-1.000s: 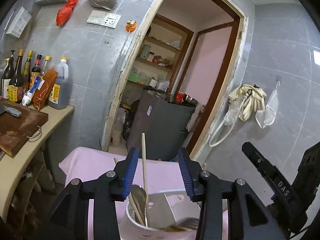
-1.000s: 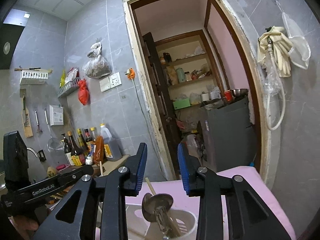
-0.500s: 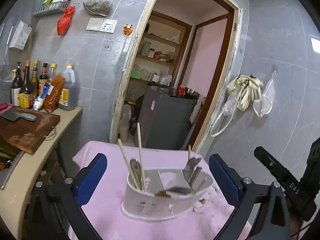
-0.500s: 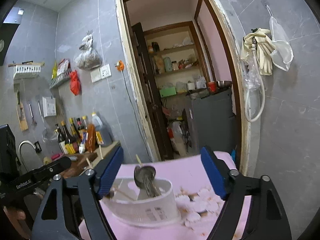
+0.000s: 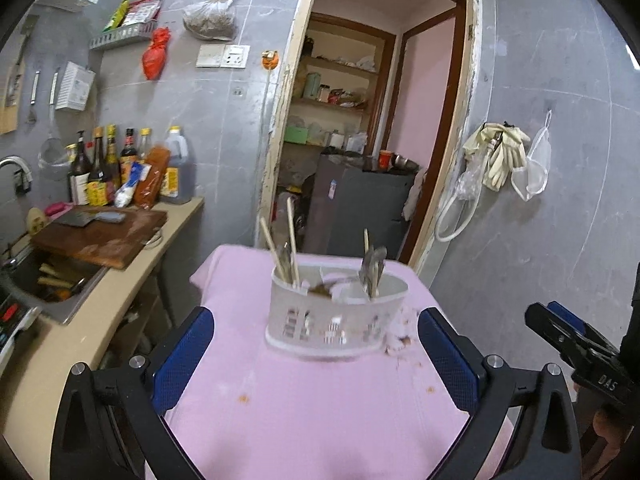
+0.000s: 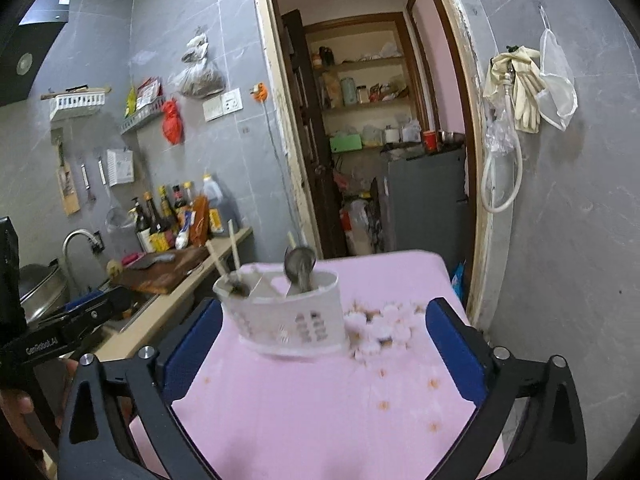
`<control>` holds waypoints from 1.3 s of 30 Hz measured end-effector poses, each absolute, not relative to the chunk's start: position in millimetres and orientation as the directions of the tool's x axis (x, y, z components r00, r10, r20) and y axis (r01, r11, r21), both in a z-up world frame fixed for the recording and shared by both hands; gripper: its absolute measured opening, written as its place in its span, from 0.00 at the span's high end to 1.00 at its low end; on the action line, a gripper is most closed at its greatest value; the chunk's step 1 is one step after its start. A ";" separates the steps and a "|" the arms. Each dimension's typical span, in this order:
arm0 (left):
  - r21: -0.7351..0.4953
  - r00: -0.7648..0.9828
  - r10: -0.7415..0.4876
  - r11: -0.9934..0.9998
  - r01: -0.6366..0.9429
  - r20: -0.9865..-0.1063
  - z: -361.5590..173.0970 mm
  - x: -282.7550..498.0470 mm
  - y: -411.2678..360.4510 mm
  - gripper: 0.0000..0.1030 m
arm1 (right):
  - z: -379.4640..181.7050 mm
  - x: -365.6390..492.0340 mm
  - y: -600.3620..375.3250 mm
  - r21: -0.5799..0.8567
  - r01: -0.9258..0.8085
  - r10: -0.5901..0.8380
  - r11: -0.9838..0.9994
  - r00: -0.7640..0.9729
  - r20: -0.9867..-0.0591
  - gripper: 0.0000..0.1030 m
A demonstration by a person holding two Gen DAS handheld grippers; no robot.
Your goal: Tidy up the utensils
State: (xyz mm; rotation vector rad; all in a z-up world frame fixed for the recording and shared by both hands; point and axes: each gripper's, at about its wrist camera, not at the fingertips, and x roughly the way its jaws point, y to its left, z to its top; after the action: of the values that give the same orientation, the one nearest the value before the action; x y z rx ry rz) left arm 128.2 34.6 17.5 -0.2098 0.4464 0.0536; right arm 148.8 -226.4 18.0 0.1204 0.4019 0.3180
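Observation:
A white plastic utensil holder [image 5: 336, 316] stands on a pink table [image 5: 320, 408]. Wooden chopsticks [image 5: 291, 240] and a spoon stand in its left compartment; metal spoons [image 5: 372, 270] stand in its right one. In the right wrist view the holder [image 6: 284, 320] holds chopsticks [image 6: 232, 250] on the left and spoons [image 6: 300, 268] on the right. My left gripper [image 5: 316, 356] is open and empty, short of the holder. My right gripper [image 6: 324, 352] is open and empty, also short of it. Each gripper shows at the edge of the other's view.
A white floral patch [image 6: 380, 324] lies on the cloth right of the holder. A counter on the left carries a wooden cutting board with a cleaver [image 5: 100, 232], sauce bottles [image 5: 120, 168] and a sink [image 5: 48, 280]. A doorway [image 5: 360, 140] opens behind the table.
Both grippers opened wide and pulled back from the holder. The holder now stands further away on the table with the utensils left in it.

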 end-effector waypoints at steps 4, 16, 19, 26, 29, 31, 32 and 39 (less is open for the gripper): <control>-0.169 0.881 0.037 0.977 -0.132 -0.471 14.3 98.3 30.0 0.00 | 11.7 117.8 -234.5 0.168 -0.283 0.328 0.944 0.856 -0.400 0.03; -0.157 0.874 0.065 0.975 -0.159 -0.482 1.3 22.3 22.3 0.00 | 3.8 45.2 -248.1 0.152 -0.235 0.278 0.960 0.859 -0.429 0.02; -0.156 0.885 0.073 0.975 -0.161 -0.461 -0.8 7.7 20.7 0.00 | 4.8 30.4 -251.6 0.143 -0.217 0.257 0.966 0.873 -0.414 0.02; -0.115 0.903 0.084 0.983 -0.145 -0.422 3.3 -7.1 11.1 0.00 | 9.2 15.1 -263.4 0.147 -0.165 0.211 0.975 0.896 -0.392 0.02; -0.124 0.903 0.074 0.983 -0.138 -0.422 4.2 -7.0 10.8 0.00 | 9.0 14.3 -262.3 0.145 -0.171 0.216 0.974 0.892 -0.397 0.02; -0.125 0.903 0.073 0.982 -0.138 -0.422 3.9 -7.7 11.2 0.00 | 8.5 12.9 -261.4 0.146 -0.177 0.222 0.973 0.888 -0.402 0.02; -0.125 0.903 0.074 0.982 -0.139 -0.422 3.9 -7.6 11.5 0.00 | 8.3 12.7 -262.1 0.147 -0.178 0.223 0.973 0.888 -0.403 0.02; -0.132 0.903 0.078 0.980 -0.146 -0.422 2.5 -10.1 12.0 0.00 | 6.9 11.6 -261.9 0.150 -0.181 0.227 0.972 0.886 -0.404 0.02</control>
State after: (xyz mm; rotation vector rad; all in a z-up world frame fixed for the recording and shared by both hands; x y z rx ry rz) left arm -10.1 12.0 2.5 -0.1629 0.4285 0.1165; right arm 11.6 -261.9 6.9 0.1097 0.4331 0.2128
